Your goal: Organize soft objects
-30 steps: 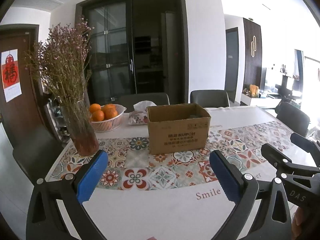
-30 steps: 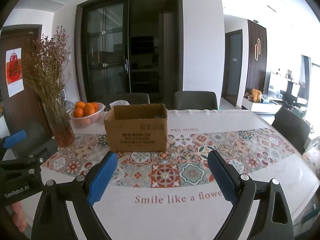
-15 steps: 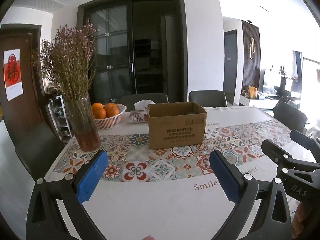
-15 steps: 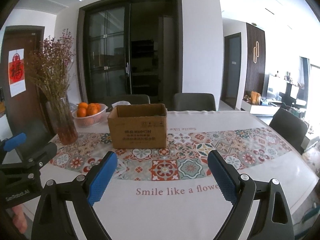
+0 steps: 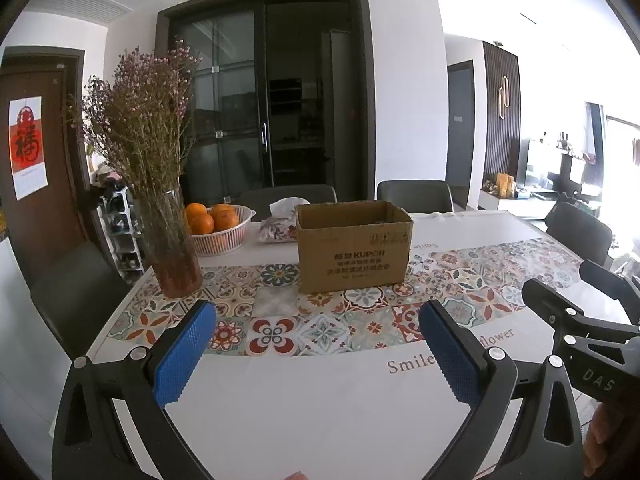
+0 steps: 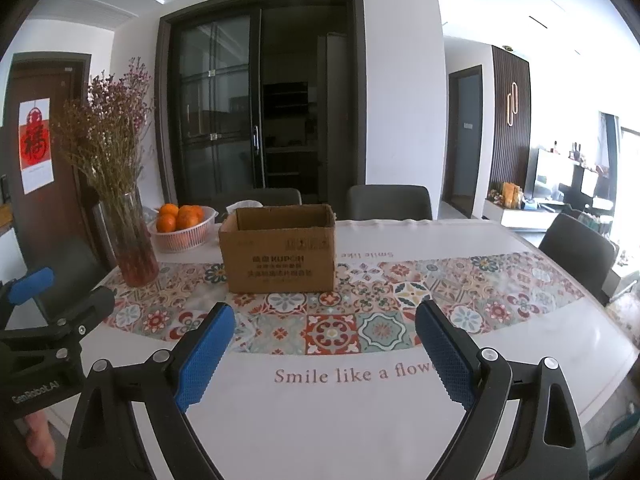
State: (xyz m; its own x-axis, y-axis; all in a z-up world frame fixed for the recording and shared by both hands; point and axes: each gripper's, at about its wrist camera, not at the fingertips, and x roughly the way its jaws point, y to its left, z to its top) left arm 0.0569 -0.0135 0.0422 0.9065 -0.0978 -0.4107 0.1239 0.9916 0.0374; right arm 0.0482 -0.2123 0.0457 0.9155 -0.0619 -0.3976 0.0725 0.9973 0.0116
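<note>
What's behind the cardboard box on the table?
Behind the cardboard box, at its left rear corner, lies a floral tissue pack with a white tissue sticking up. Two chair backs stand beyond the table. The box's wall hides anything directly behind it.

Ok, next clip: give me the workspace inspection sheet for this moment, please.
Surface: dining table under a white cloth with a patterned tile band and "Smile like a flower" print.
Job's things: open cardboard box on the tile band; contents hidden; no soft objects seen outside it.
Clutter: vase of dried flowers, basket of oranges, tissue pack behind the box.
Grippers: left gripper and right gripper both open, empty, above the table.
Cables: nothing seen.
Surroundings: dark chairs, glass doors.
</note>
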